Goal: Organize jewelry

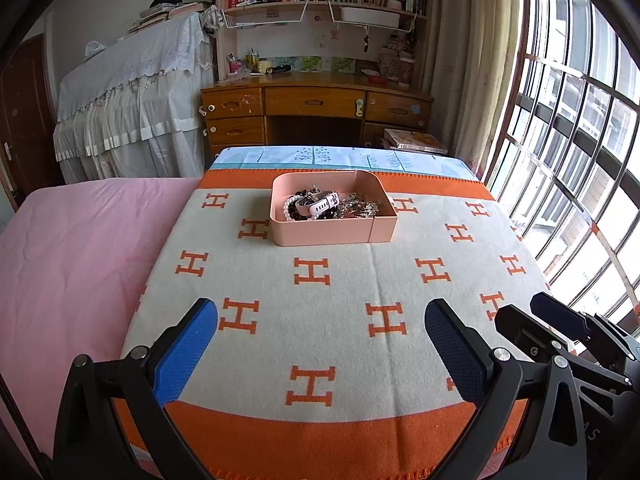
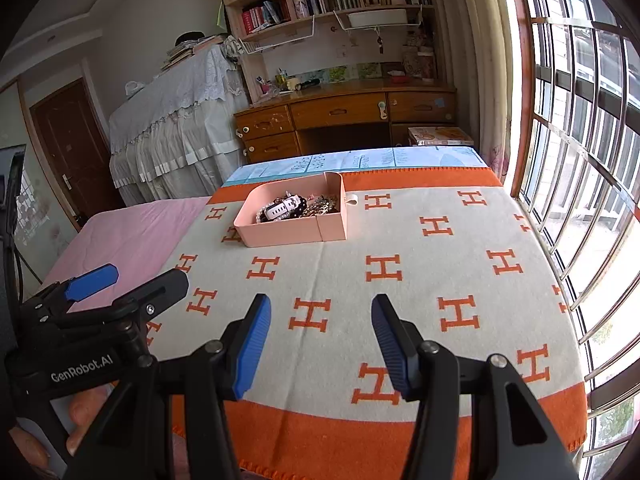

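A bed under a cream and orange blanket [image 1: 320,280] fills the frame, a pink tray [image 1: 334,210] of piled jewelry [image 1: 332,205] is seen upper centre, and the left gripper [image 1: 320,344] and right gripper [image 2: 320,344] are held apart, empty, at the bottom.

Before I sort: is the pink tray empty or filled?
Filled: the pink tray holds a watch, pearls and tangled chains.
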The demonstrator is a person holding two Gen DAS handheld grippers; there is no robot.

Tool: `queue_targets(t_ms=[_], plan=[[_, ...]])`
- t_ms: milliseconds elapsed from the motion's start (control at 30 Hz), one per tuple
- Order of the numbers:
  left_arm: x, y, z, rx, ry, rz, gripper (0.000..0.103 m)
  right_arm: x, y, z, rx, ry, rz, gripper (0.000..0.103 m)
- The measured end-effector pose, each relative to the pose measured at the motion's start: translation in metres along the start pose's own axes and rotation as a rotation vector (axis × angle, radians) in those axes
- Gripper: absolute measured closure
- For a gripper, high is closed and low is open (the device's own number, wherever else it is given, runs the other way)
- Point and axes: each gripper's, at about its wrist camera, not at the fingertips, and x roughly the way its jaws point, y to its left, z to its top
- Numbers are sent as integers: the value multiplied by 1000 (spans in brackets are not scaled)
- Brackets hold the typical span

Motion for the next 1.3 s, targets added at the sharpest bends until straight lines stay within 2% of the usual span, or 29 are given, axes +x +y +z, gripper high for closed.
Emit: queue_targets(t_ms=[1300], plan=[[-1, 1, -1, 9, 1, 9, 1, 0, -3, 1, 5, 2, 1, 50]])
